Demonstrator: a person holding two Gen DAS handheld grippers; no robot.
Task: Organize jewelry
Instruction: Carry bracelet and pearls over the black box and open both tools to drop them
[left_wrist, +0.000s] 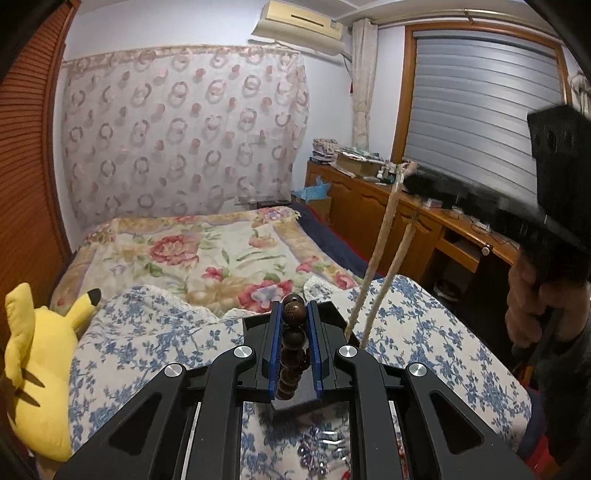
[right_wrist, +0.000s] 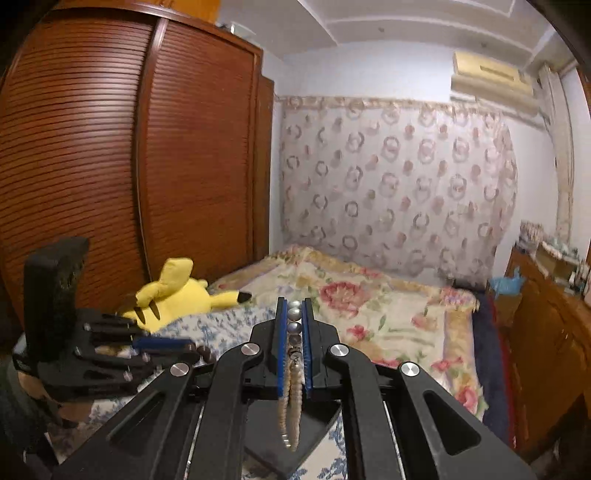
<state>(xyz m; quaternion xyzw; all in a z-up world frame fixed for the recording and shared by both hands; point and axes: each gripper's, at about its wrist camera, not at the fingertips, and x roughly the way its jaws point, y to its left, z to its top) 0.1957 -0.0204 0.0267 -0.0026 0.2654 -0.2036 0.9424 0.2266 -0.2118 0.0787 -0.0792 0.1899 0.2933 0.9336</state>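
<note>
Wooden beads (left_wrist: 293, 347), dark brown and strung in a line, sat clamped between the blue pads (left_wrist: 274, 350) of the left gripper (left_wrist: 294, 314). Its jaws were nearly together, pressing the strand from both sides, and the top bead, carved with a mark, stuck out just past the fingertips. The strand ran back along the gap toward the camera.

The right gripper (right_wrist: 294, 308) was likewise closed, here on a pearl necklace (right_wrist: 294, 334). A few grey pearls showed between its blue pads (right_wrist: 282, 343) near the tips, and two strands of smaller pale pearls hung down from the rear of the jaws. In the left wrist view those same strands (left_wrist: 384, 254) ran slantwise from the right gripper's blurred tip (left_wrist: 408, 168) down to a spot just beside the left gripper's right finger. A hand (left_wrist: 532, 306) held the right gripper's black body at the frame's right edge.

Both grippers were held above a bed (left_wrist: 229, 251). A blue-flowered quilt (left_wrist: 424, 332) lay nearest, with a rose-patterned blanket (right_wrist: 388, 317) beyond it. A yellow plush toy (left_wrist: 40, 369) lay on the quilt's left side, next to a brown slatted wardrobe (right_wrist: 110, 166). A patterned curtain (left_wrist: 184, 136) covered the far wall, and a wooden desk (left_wrist: 406, 218) stood right of the bed. In the right wrist view the left gripper (right_wrist: 192, 347) appeared at lower left, blurred, with brown beads at its tip.
</note>
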